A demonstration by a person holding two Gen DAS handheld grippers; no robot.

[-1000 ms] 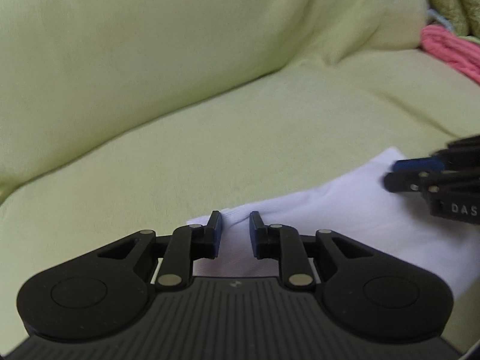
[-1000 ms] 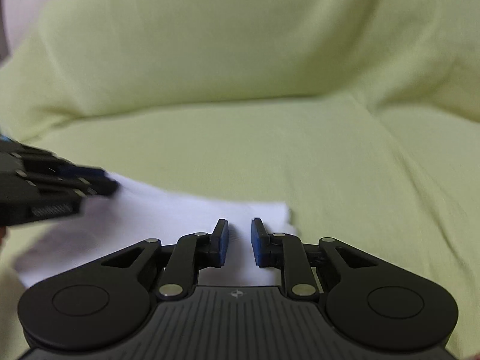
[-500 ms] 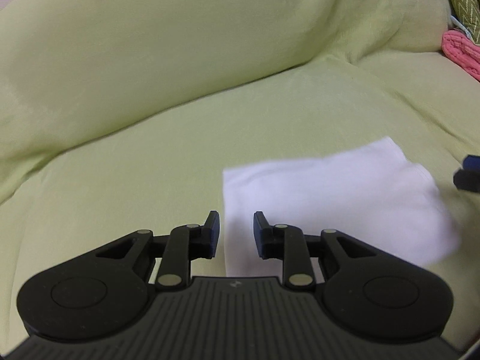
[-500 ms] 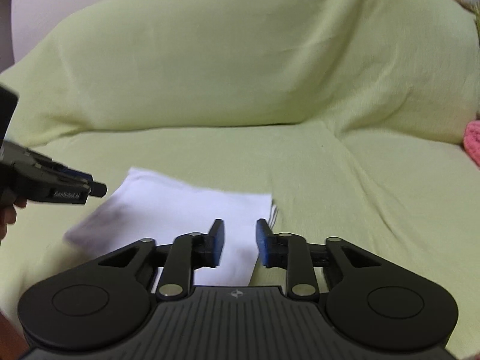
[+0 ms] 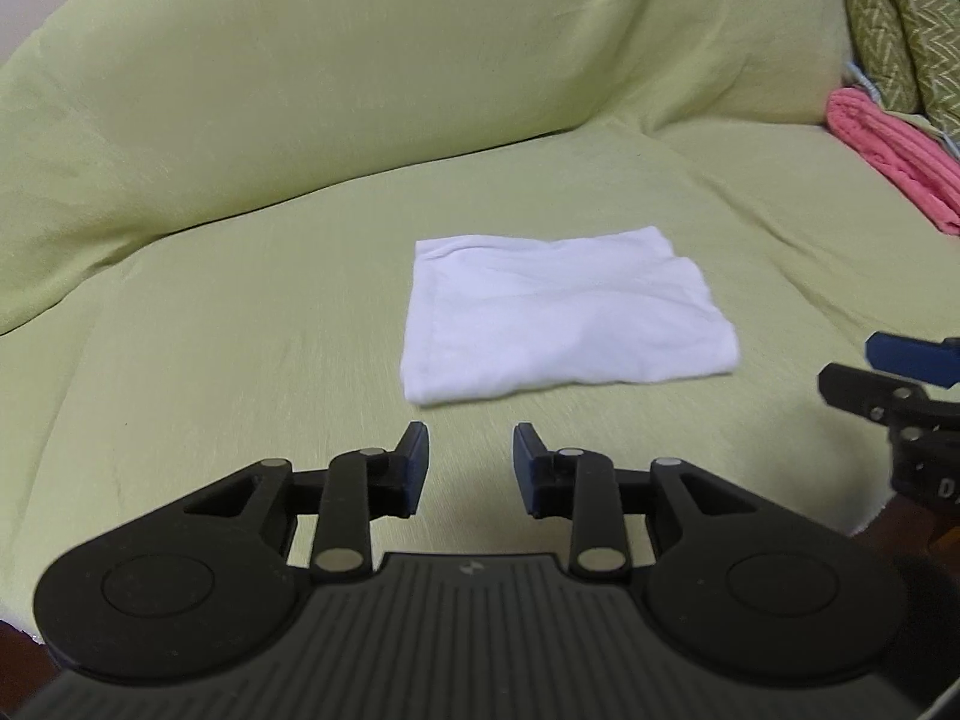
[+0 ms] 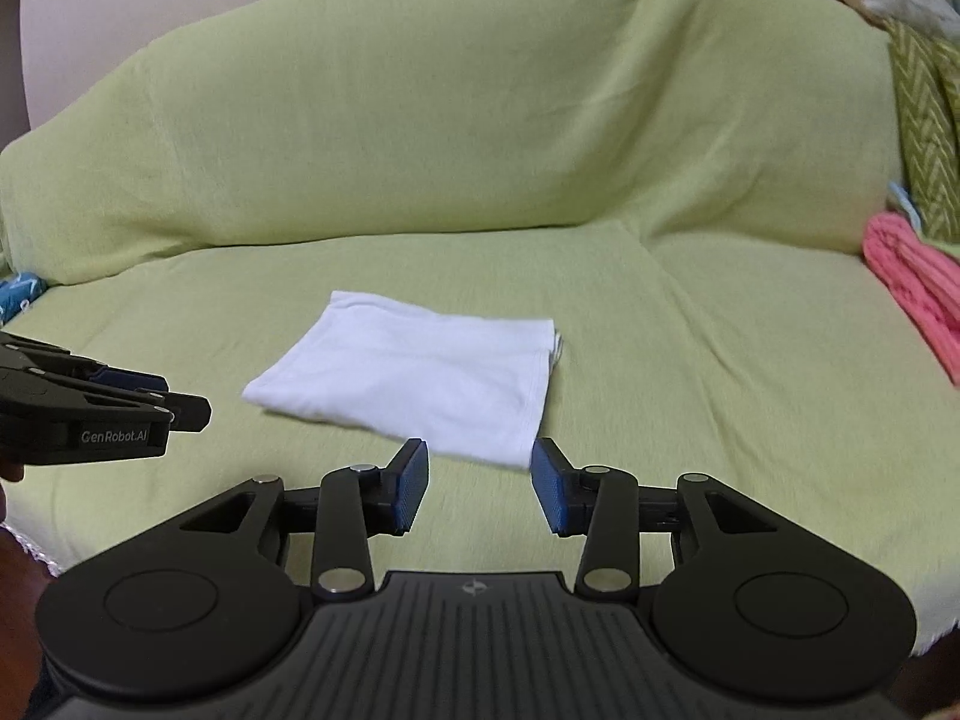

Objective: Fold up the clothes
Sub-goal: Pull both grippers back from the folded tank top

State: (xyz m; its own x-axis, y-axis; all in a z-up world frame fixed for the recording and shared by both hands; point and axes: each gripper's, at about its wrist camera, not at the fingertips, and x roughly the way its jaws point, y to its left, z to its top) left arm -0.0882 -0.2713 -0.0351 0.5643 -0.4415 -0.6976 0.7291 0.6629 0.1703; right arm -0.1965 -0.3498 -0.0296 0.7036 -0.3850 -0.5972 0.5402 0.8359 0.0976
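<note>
Near the sofa's (image 5: 300,138) front edge, hovering: left gripper (image 5: 471,468), jaws apart and opening, nothing between the pads, only bare green cover beneath. Just beyond its tips, the white cloth (image 5: 564,318), lying flat on the seat as a tidy rectangle, about midway between front edge and backrest. No contact with either gripper, so likely a finished fold, released to rest.

To the right of the cloth's near corner: right gripper (image 6: 480,489), jaws likewise apart and opening, blue pads empty, the cloth's (image 6: 414,378) front corner showing in the gap but well beyond the pads, untouched. Stacked layers visible at that cloth's right edge, consistent with several folds already made.

Both grippers held back from the cloth and pitched downward, probably to clear the work and free the jaws for another garment.

Toward the seat's right end, against the armrest: a pink knit (image 6: 912,294), bunched, possibly next for folding. Above it, chevron-patterned cushions (image 5: 882,18). At the far left seat corner, a scrap of blue fabric (image 6: 21,294), mostly hidden.
</note>
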